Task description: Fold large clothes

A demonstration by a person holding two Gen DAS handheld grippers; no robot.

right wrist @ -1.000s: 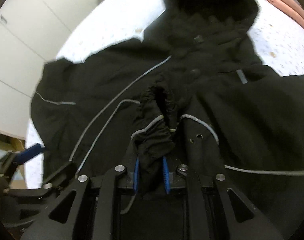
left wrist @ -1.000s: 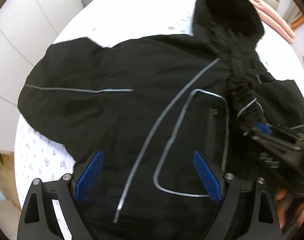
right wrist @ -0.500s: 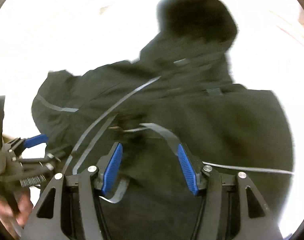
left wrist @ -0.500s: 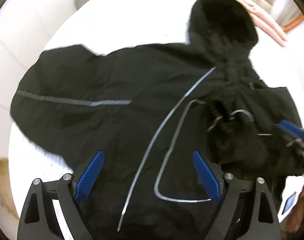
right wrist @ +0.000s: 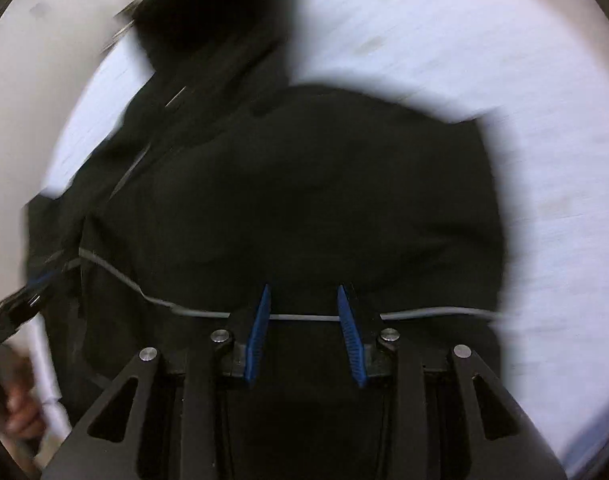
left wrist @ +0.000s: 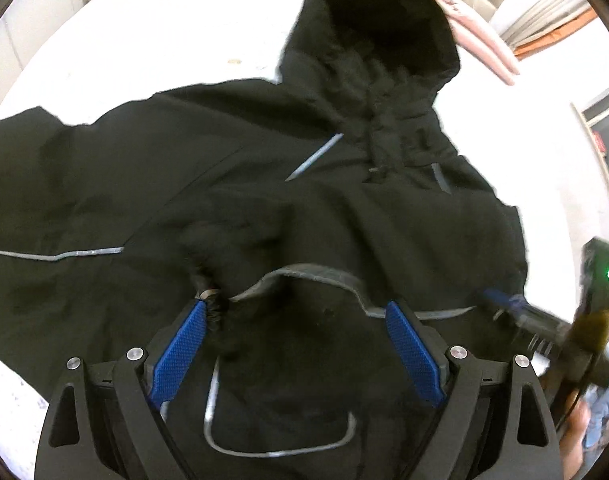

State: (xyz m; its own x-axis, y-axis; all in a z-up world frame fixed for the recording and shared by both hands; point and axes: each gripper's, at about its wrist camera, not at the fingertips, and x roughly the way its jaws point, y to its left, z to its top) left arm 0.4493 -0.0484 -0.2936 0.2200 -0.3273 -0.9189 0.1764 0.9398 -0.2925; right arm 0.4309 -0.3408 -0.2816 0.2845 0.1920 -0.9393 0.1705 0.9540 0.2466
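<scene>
Left wrist view: the black hooded jacket (left wrist: 264,184) lies spread on the white bed sheet (left wrist: 144,40), hood far, a cuffed sleeve folded across its chest. The left gripper (left wrist: 292,320) hovers wide open above it, gripping nothing; the sleeve cuff sits by its left pad. A pink cloth (left wrist: 480,36) lies beyond the hood.

Right wrist view, blurred: the right gripper (right wrist: 304,300) stands partly open over the jacket's grey piping (right wrist: 304,317), holding nothing.

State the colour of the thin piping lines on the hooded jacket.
Silver-grey piping on the black hooded jacket; clearest in the left wrist view.
</scene>
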